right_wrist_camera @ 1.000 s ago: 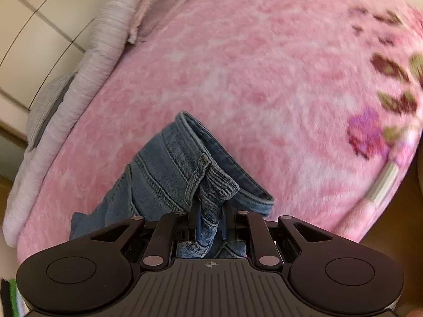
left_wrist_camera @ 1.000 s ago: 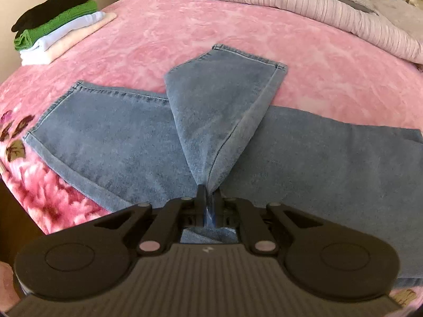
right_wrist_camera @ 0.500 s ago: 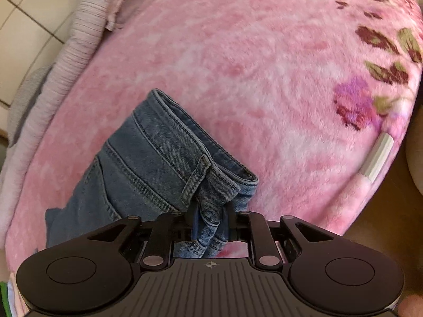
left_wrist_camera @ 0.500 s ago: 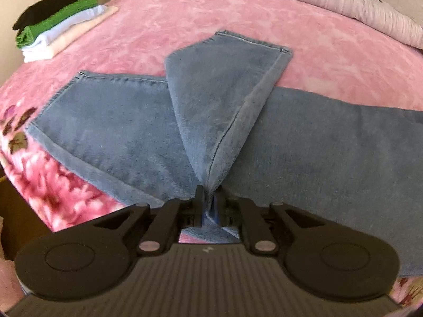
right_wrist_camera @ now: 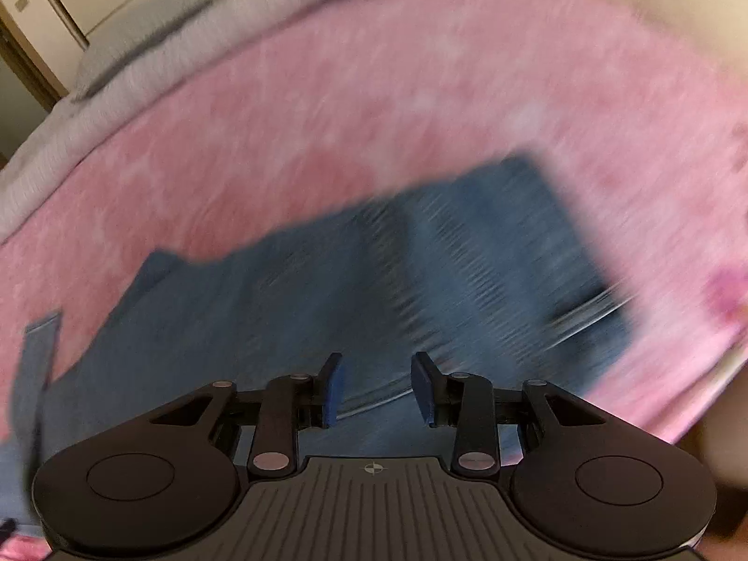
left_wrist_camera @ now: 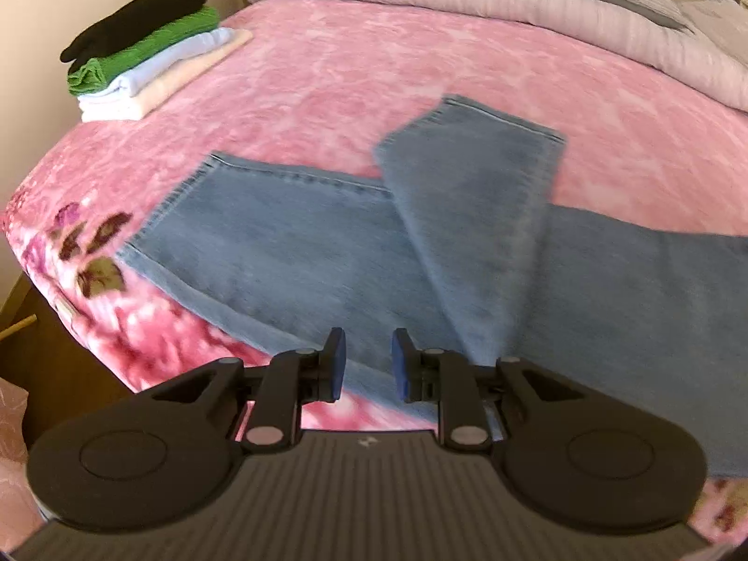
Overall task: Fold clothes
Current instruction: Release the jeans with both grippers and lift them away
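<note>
Left wrist view: left tool (left_wrist_camera: 364,364) gapes empty over jeans (left_wrist_camera: 290,243); right tool (right_wrist_camera: 376,390) likewise.

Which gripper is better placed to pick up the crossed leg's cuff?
Probably left. The left gripper is open over the jeans, with the crossed leg's cuff straight ahead. The right gripper, also open, faces the blurred waist end.

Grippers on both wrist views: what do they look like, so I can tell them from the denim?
Left gripper and right gripper match: black linkage arms with silver pivot pins, blue pads inside the fingertips, two round black housings, a ribbed grey body with a small white mark.
</note>
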The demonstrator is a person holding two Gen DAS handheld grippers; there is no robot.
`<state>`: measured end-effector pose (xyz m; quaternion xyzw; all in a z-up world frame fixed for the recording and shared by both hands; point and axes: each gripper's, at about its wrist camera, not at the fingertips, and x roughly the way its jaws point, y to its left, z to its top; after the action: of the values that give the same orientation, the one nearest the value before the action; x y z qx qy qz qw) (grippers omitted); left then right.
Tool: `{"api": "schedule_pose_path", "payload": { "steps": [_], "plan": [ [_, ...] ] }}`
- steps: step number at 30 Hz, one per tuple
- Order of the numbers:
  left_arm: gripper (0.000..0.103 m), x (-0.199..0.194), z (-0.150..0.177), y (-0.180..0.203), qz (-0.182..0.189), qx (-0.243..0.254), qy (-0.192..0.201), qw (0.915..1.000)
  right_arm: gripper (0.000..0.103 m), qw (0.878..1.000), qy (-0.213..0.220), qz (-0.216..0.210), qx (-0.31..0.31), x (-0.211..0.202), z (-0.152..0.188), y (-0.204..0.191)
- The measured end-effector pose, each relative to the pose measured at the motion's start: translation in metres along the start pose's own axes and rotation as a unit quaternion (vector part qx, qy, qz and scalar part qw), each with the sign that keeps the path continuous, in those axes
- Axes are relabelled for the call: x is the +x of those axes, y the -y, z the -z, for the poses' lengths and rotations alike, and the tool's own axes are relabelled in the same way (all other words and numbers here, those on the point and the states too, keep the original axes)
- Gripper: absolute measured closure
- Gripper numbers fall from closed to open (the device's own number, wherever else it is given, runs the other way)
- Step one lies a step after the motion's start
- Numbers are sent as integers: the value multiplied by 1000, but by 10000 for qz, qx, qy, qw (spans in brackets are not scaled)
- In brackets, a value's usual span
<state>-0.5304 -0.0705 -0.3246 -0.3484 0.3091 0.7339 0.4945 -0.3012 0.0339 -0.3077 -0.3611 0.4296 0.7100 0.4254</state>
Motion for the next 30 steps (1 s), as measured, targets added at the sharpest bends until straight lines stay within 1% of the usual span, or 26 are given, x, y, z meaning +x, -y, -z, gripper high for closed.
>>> {"api": "schedule_pose_path", "payload": {
  "steps": [1, 5, 7, 8, 10, 12, 13, 15, 17, 19, 22, 25, 27, 30],
  "plan": [
    [83, 6, -3, -6, -11, -1, 31, 10000, 67, 9999, -102, -42, 5, 9, 2, -10],
    [83, 30, -25, -23, 102, 32, 155, 9998, 67, 9996, -87, -174, -223, 21, 10, -59],
    [83, 50, -39, -38, 130, 98, 157, 9997, 67, 9991, -67, -308, -271, 26, 10, -87],
    [83, 58, -43, -42, 114, 105, 127, 9998, 67, 9991, -119, -302, -287, 31, 9, -101],
    [83, 84, -55, -64, 87, 73, -45, 9999, 67, 9989, -219, -310, -276, 42, 9, -131],
    [83, 112, -64, -98, -53, -18, -467, 9989, 67, 9985, -307, -408, -181, 57, 7, -160],
    [83, 121, -70, -117, 63, -140, -592, 9981, 67, 9983, -330, -457, -128, 64, 7, -175],
    [83, 123, -82, -144, 262, -370, -472, 9979, 67, 9972, -352, -662, 31, 78, 8, -204],
    [83, 124, -95, -166, 191, -384, -491, 9979, 67, 9946, -388, -940, 217, 95, 9, -235],
    [83, 122, -104, -190, 301, -709, -452, 9960, 67, 9892, -454, -1315, 451, 113, 10, -262],
    [83, 121, -110, -221, 561, -1291, -608, 9882, 67, 9766, -813, -1776, 903, 150, 10, -294],
    [84, 119, -108, -236, 573, -1617, -613, 9833, 67, 9650, -1093, -1979, 1327, 185, 12, -310],
    [84, 117, -107, -246, 581, -1833, -616, 9794, 67, 9550, -1290, -2082, 1671, 208, 17, -314],
    [84, 115, -105, -262, 592, -2156, -619, 9727, 67, 9463, -1295, -2221, 1961, 221, 18, -321]
  ]
}}
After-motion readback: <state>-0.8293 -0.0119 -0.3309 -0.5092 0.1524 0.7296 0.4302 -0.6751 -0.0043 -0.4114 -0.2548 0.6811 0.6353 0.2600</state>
